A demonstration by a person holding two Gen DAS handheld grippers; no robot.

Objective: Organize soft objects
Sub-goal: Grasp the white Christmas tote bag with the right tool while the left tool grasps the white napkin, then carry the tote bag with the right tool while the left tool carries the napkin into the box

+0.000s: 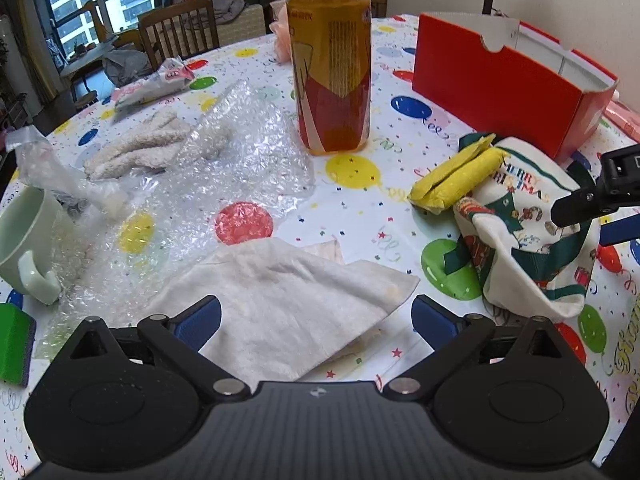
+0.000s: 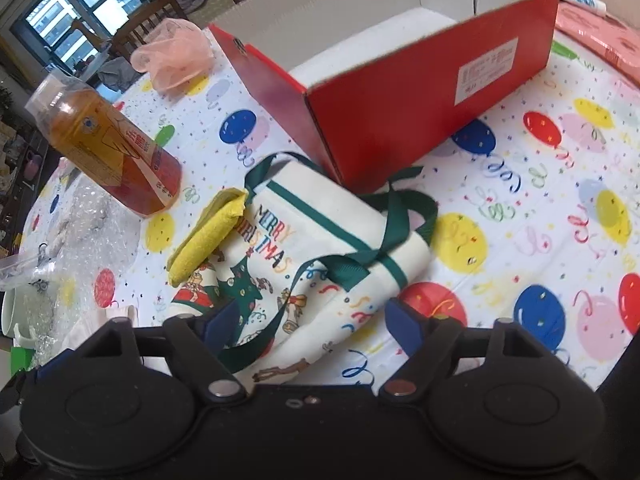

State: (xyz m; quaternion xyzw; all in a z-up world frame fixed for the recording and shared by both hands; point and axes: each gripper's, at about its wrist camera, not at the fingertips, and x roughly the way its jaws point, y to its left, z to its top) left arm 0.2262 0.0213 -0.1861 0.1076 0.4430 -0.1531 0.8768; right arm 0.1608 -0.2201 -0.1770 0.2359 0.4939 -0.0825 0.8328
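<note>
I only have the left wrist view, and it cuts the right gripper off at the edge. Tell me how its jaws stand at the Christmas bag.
Observer: The right gripper is open. The near edge of the Christmas bag lies between its fingers, and the pads do not appear to press on it.
Operator: Report what is inside the red box.
Observer: The red box is open on top. Its inside is white, and no soft item shows in it.
Operator: Say where the bag's handles lie.
Observer: The green handles lie on the bag's box side and run up to the box's near corner.
</note>
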